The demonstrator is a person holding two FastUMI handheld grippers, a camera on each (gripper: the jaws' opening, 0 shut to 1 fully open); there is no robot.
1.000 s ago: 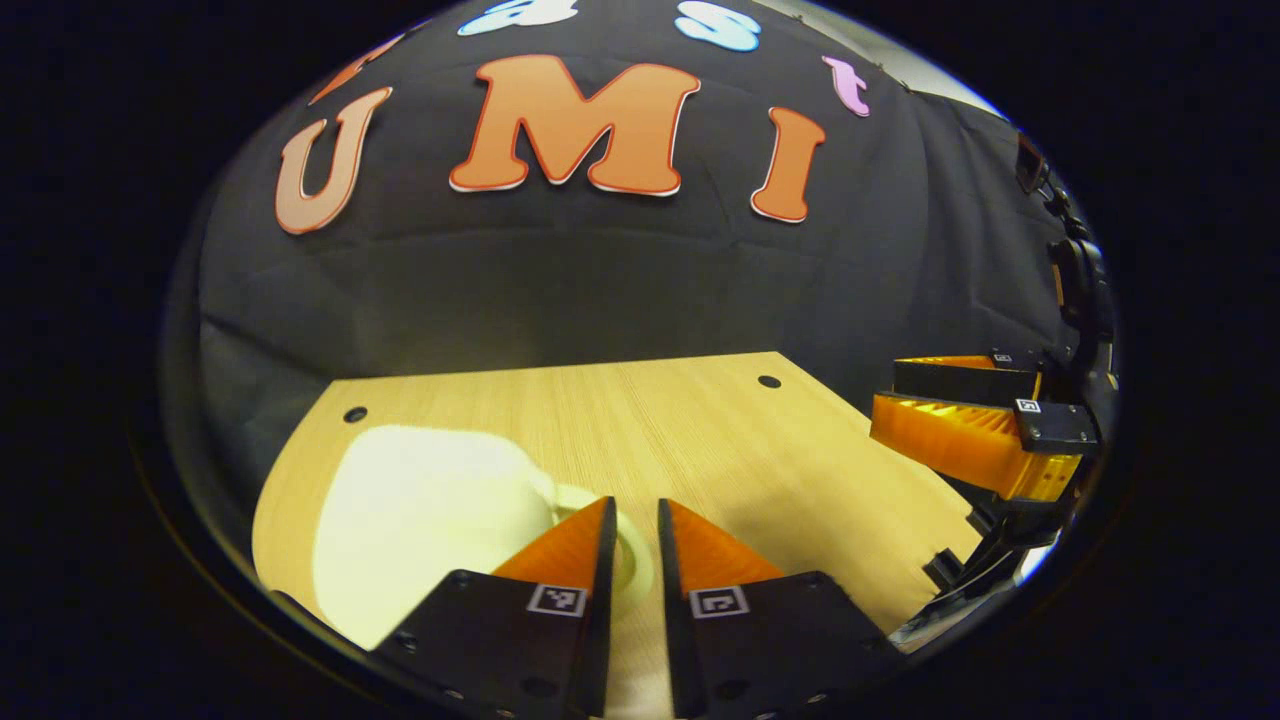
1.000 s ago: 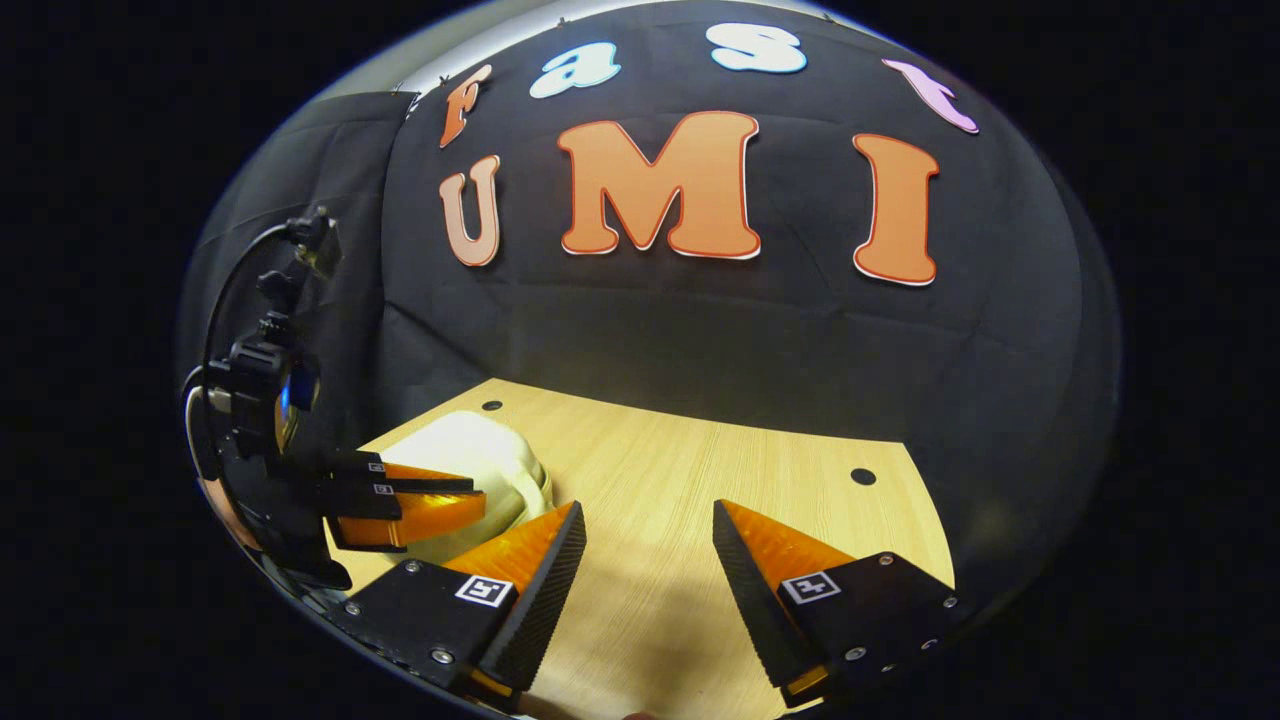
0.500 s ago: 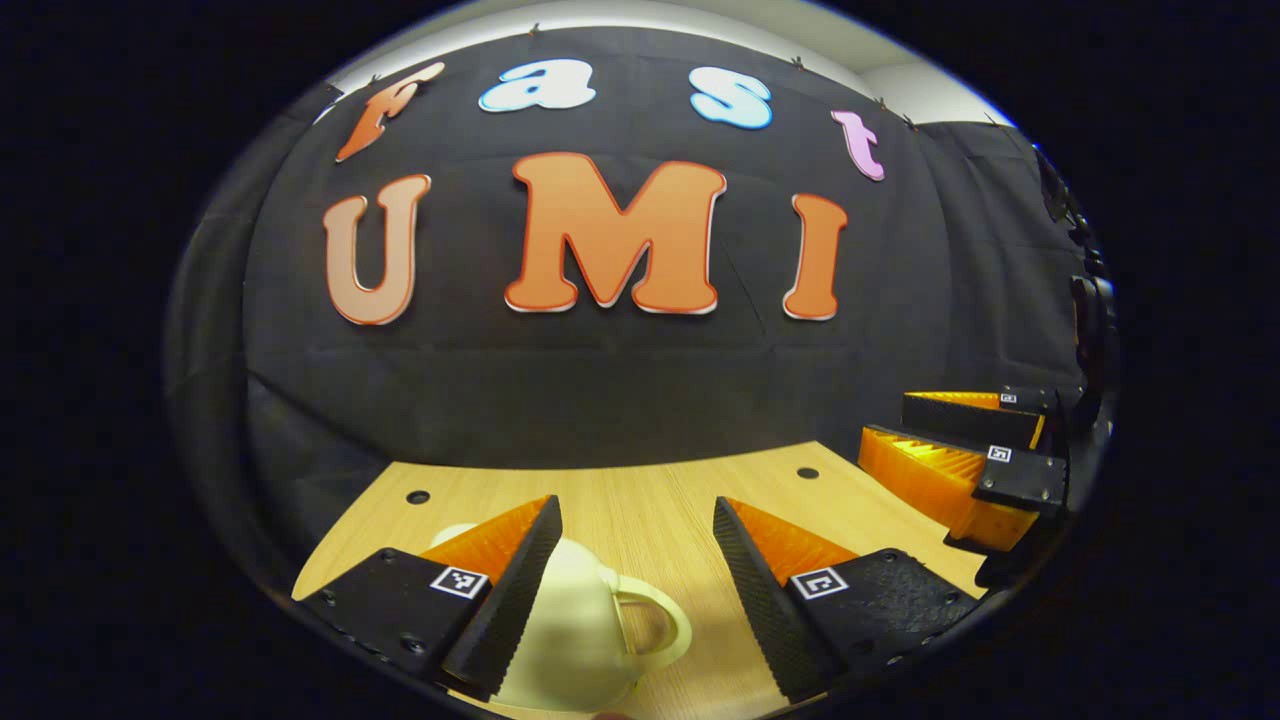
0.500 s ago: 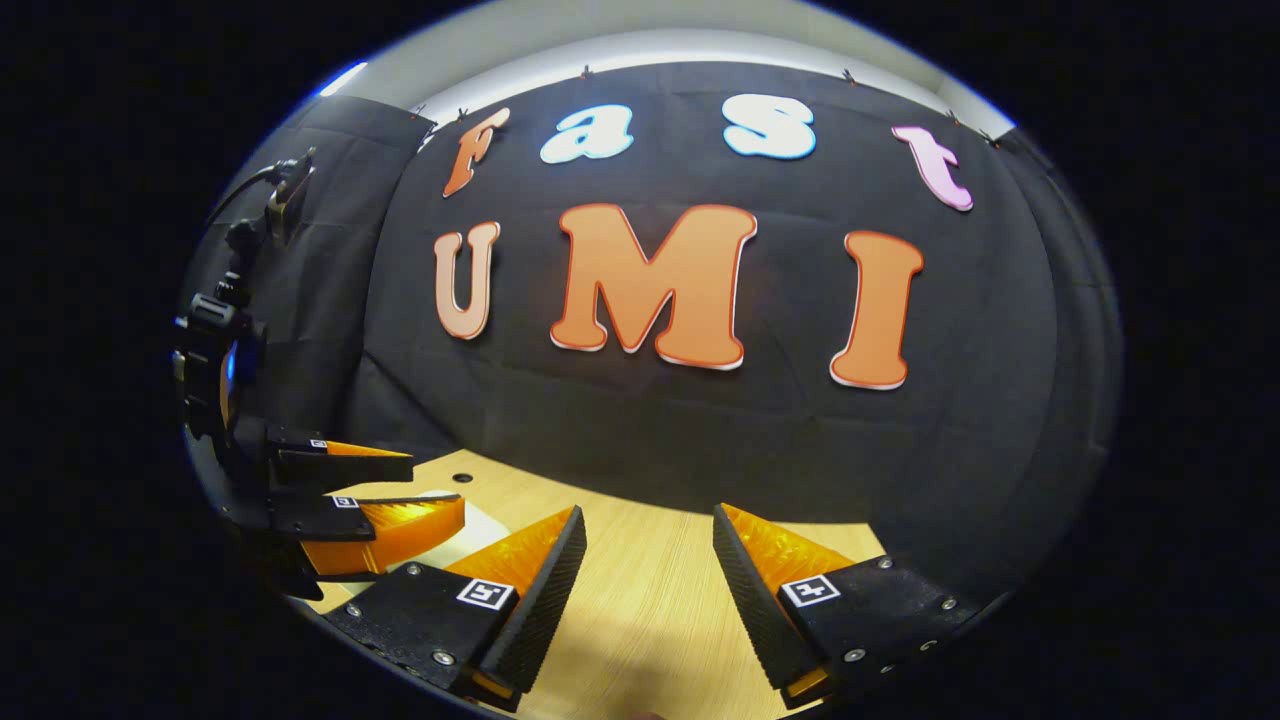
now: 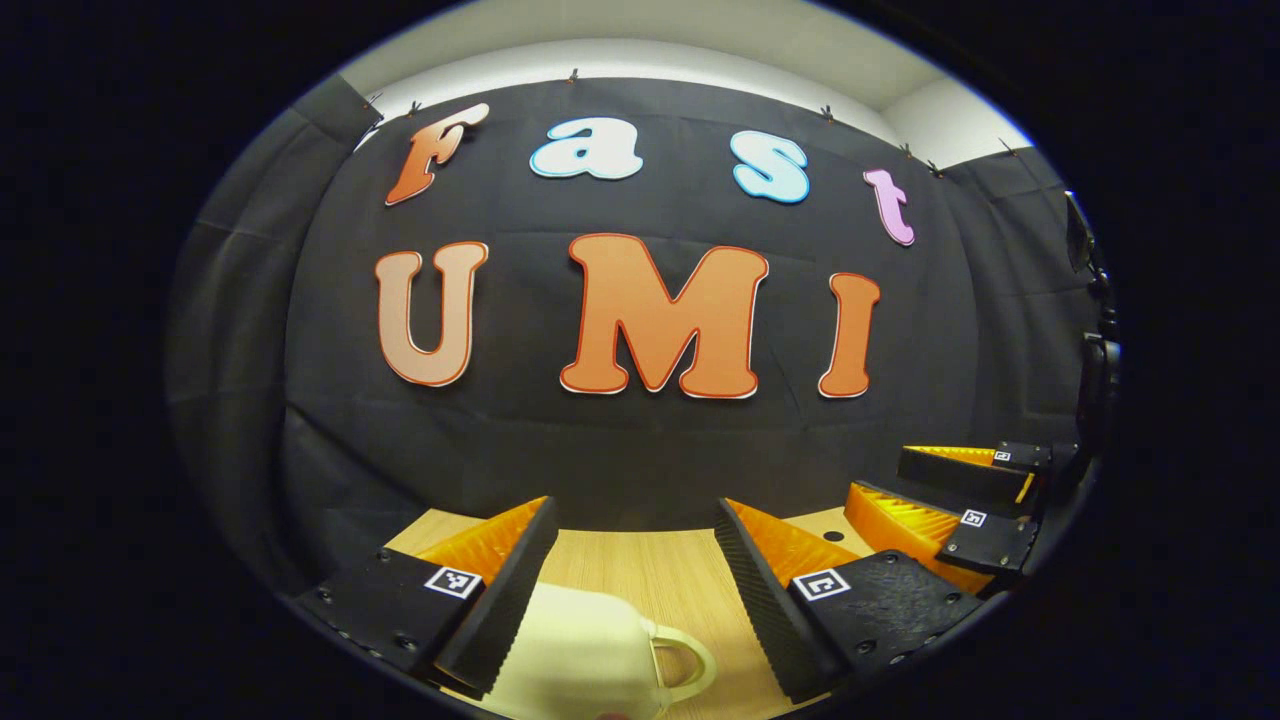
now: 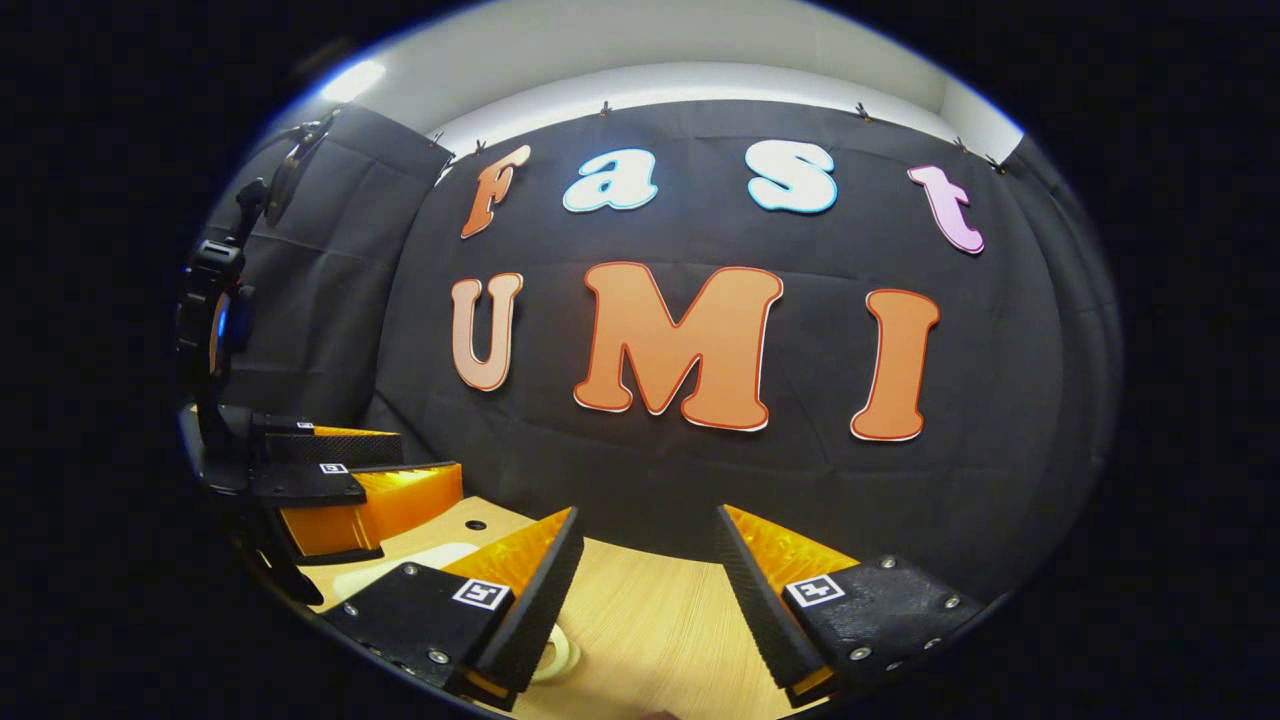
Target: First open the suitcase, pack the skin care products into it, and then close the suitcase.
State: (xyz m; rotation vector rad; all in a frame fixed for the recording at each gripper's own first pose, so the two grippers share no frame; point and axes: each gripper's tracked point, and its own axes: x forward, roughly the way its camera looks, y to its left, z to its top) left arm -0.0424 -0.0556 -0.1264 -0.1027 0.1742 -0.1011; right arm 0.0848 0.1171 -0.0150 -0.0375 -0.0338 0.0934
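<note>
Left tongs hang wide apart above a pale wooden worktop, gripping nothing. Below them, at the bottom of the left gripper view, sits a cream-coloured suitcase with a looped handle on its right side; it appears closed and lies low between the spread fingers, nearer the left one, with no clear contact. Further right in that view, the right tongs hover over the worktop's far corner, near a small dark hole in the board.

In the right gripper view, the left tongs show at the left edge over a pale patch that is probably the suitcase, while the right tongs stand wide and empty over bare wood. No skin care products can be made out.

Judged from here, both tongs are raised and tilted away from the case. The likely risks: a descent begun with the case half out of sight could miss the handle or nudge the light case along the smooth board, and the two tongs, working close together, could collide.
</note>
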